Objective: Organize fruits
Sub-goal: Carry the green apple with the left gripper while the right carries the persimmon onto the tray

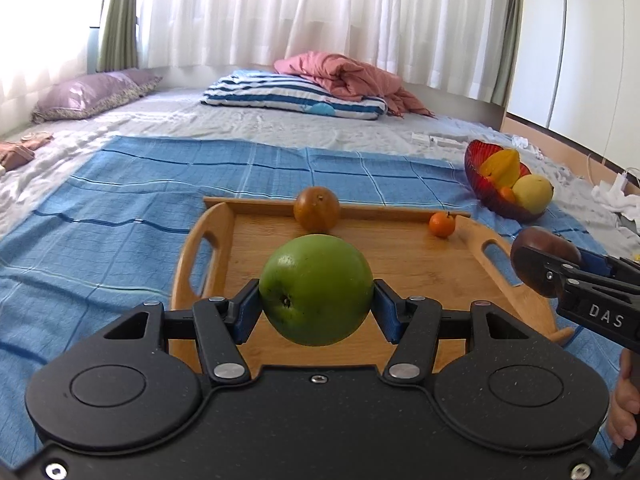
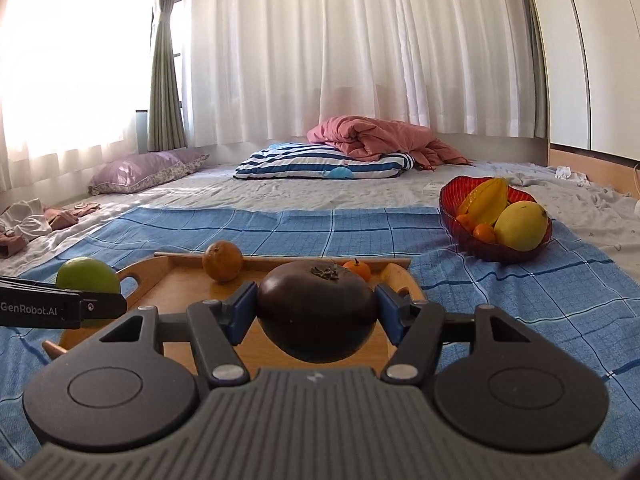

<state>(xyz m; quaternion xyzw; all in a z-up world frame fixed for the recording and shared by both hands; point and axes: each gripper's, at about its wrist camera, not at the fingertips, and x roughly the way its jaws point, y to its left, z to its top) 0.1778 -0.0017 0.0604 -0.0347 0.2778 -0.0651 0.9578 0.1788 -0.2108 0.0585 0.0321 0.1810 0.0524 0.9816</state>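
My left gripper [image 1: 316, 300] is shut on a green apple [image 1: 316, 288], held above the wooden tray [image 1: 400, 264]. My right gripper [image 2: 316, 308] is shut on a dark purple-brown fruit with a dried calyx [image 2: 316, 308]; the same dark fruit [image 1: 540, 260] shows at the right in the left wrist view. A brownish orange [image 1: 317, 208] rests against the tray's far rim, and a small tangerine [image 1: 442, 224] sits at its far right corner. In the right wrist view the green apple [image 2: 86, 276] is at the left, over the wooden tray [image 2: 176, 280].
A red glass bowl [image 2: 452, 204] holds a starfruit [image 2: 486, 200], a yellow mango [image 2: 520, 226] and small tangerines, far right on the blue checked cloth [image 2: 320, 228]. Folded bedding, a pink quilt [image 2: 372, 136] and a purple pillow [image 2: 140, 172] lie farther back. A hand [image 1: 624, 404] shows at the right edge.
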